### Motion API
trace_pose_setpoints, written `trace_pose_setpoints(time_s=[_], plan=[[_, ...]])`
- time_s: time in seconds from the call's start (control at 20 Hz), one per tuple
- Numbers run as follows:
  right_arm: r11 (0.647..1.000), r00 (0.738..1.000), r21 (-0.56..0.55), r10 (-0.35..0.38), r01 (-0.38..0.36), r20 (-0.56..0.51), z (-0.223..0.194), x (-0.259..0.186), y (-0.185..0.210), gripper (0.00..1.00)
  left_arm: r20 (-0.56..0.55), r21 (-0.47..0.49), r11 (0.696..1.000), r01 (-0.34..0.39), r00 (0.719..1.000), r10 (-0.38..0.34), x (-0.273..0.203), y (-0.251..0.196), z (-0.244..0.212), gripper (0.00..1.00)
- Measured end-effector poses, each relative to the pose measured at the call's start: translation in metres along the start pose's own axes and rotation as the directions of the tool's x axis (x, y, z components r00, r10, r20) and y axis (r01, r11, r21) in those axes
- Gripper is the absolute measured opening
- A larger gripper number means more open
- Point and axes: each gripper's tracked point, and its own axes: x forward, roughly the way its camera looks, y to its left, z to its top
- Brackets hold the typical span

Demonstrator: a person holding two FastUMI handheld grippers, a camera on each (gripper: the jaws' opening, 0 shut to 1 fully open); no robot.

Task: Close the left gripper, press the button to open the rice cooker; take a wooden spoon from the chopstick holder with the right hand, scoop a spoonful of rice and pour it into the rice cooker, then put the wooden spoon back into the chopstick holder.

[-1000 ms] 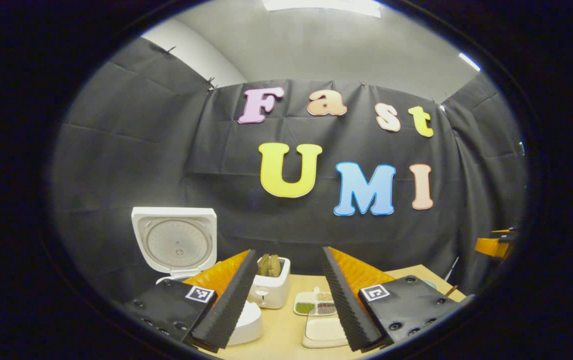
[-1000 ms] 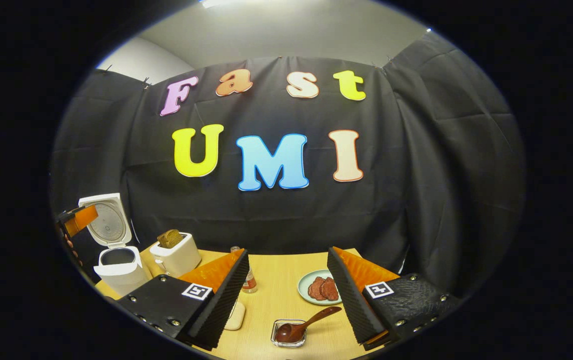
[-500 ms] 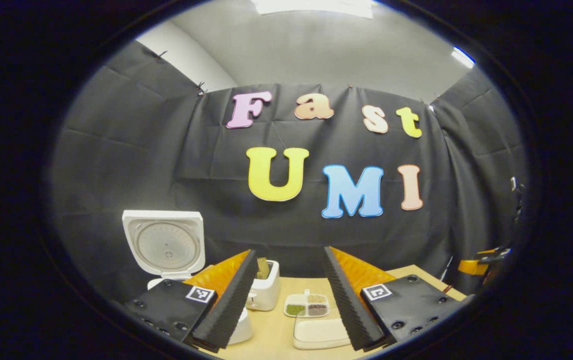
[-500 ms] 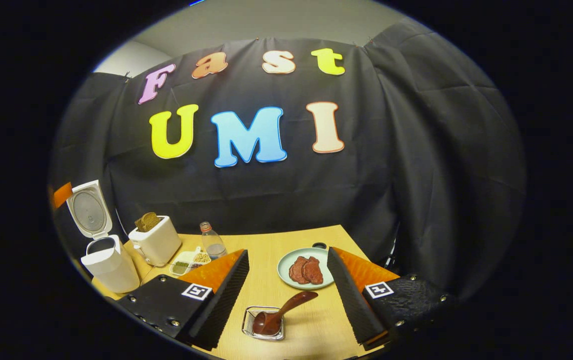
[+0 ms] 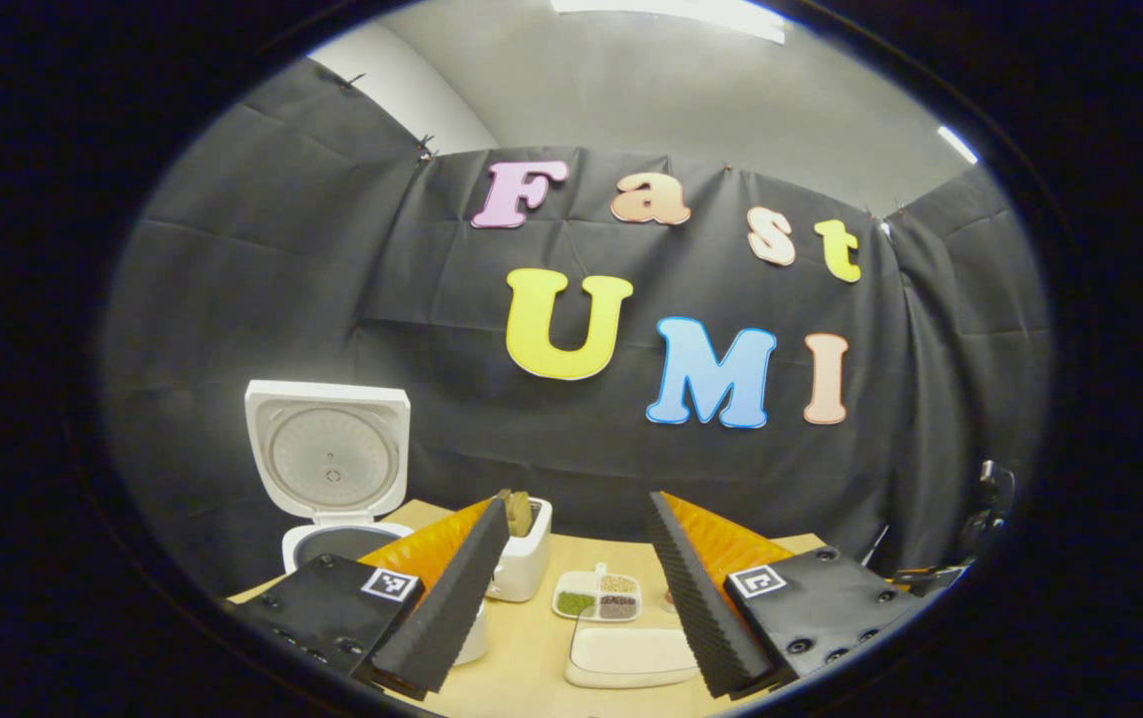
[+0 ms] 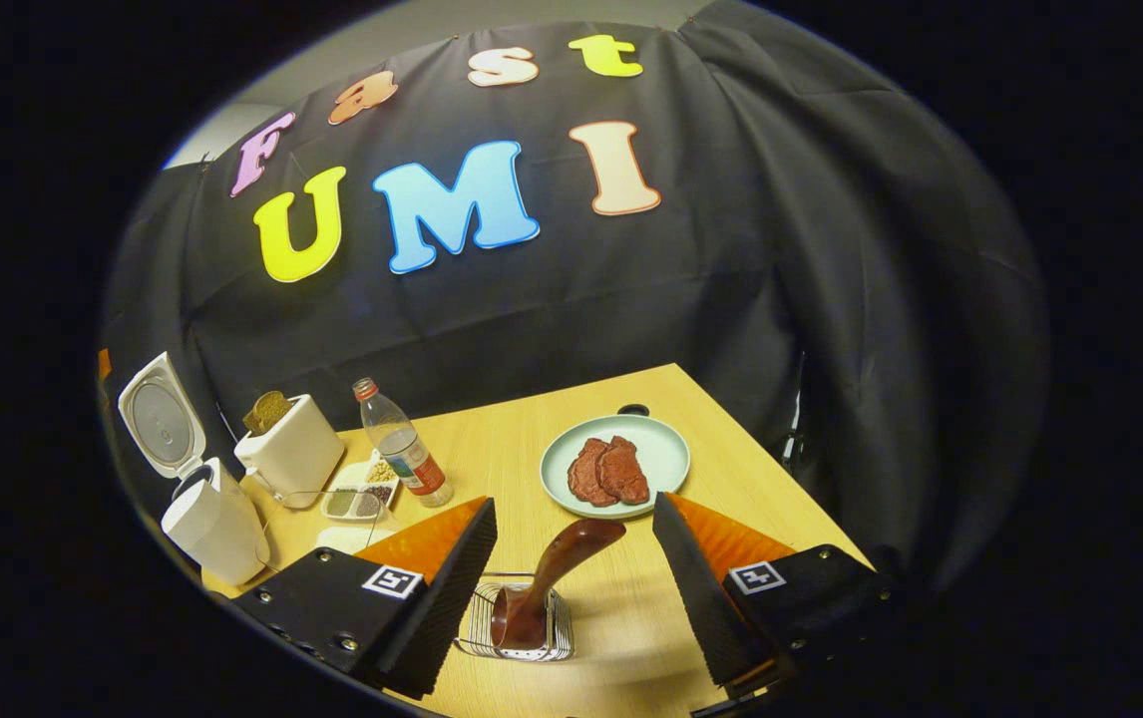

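Tilting down over the last second, my right gripper (image 6: 571, 583) now looks onto the table (image 6: 532, 449) from above, and the wooden spoon (image 6: 552, 578) has slid from low in the right gripper view to the gap between its fingers. Both of that gripper's fingers stand wide apart and grip nothing. The spoon sits bowl-down in the wire chopstick holder (image 6: 522, 623), its handle leaning up and to the right, with open room on either side of it before each finger.

My left gripper (image 5: 571, 603) hangs just as wide open and empty, pulled back from the rice cooker (image 5: 332, 499), whose lid stands upright and whose pot mouth shows dark beneath it.

Beyond the spoon in the right gripper view sit a pale green plate (image 6: 666, 464) with two dark red slices on it, a clear bottle (image 6: 402, 454) with a red cap, a divided dish of grains (image 6: 357, 494) and a white toaster (image 6: 292, 454) holding brown bread. The cooker stands at the table's far left corner there, and bare wood lies between the holder and the plate. A white lidded tray (image 5: 626, 658) lies between the left gripper's fingers, with the grain dish just behind it.

Black cloth walls the booth on all sides; the table's right edge falls away close beside the plate.
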Motion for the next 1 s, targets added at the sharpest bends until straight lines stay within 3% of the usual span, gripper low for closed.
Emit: trace_pose_setpoints(time_s=[0.25,0.35,0.4,0.45,0.5,0.55,0.65,0.75,0.8,0.85,1.0], plan=[[0.996,0.997,0.083,0.018,-0.012,-0.069,-0.027,0.023,0.000,0.95,-0.019,0.026,1.000,-0.006,1.000,0.007,-0.002,0.002,-0.004,0.96],[0.993,0.996,0.114,0.042,-0.034,-0.076,-0.028,0.029,0.002,0.84,-0.018,0.049,0.999,-0.003,1.000,0.003,-0.002,0.002,-0.004,0.96],[0.992,0.995,0.122,0.044,-0.033,-0.088,-0.029,0.032,0.003,0.84,-0.020,0.056,0.998,-0.001,1.000,0.002,-0.002,0.001,-0.004,0.96],[0.990,0.994,0.133,0.048,-0.036,-0.093,-0.027,0.033,0.003,0.68,-0.021,0.060,0.998,0.002,1.000,-0.001,-0.002,0.001,-0.005,0.96],[0.988,0.994,0.146,0.062,-0.048,-0.088,-0.028,0.036,0.008,0.64,-0.021,0.061,0.998,0.005,1.000,-0.003,-0.002,-0.001,-0.005,0.97],[0.987,0.993,0.149,0.068,-0.054,-0.091,-0.028,0.037,0.010,0.45,-0.022,0.063,0.998,0.008,1.000,-0.007,-0.003,-0.002,-0.004,0.98],[0.984,0.990,0.148,0.113,-0.100,-0.079,-0.026,0.033,0.017,0.35,-0.018,0.065,0.998,0.011,1.000,-0.010,-0.004,-0.002,-0.003,0.99],[0.978,0.985,0.154,0.155,-0.141,-0.080,-0.025,0.034,0.028,0.17,-0.022,0.064,0.998,0.013,1.000,-0.012,-0.003,-0.002,-0.006,0.97],[0.980,0.987,0.153,0.141,-0.128,-0.075,-0.023,0.025,0.029,0.16,-0.023,0.063,0.998,0.014,1.000,-0.013,-0.003,0.000,-0.008,0.99],[0.981,0.988,0.147,0.138,-0.126,-0.076,-0.024,0.024,0.033,0.08,-0.025,0.064,0.998,0.013,1.000,-0.011,-0.003,0.001,-0.008,0.99],[0.982,0.989,0.136,0.139,-0.132,-0.040,-0.004,0.015,0.042,0.08,-0.028,0.067,0.998,0.007,1.000,-0.005,-0.006,0.008,-0.009,0.98]])
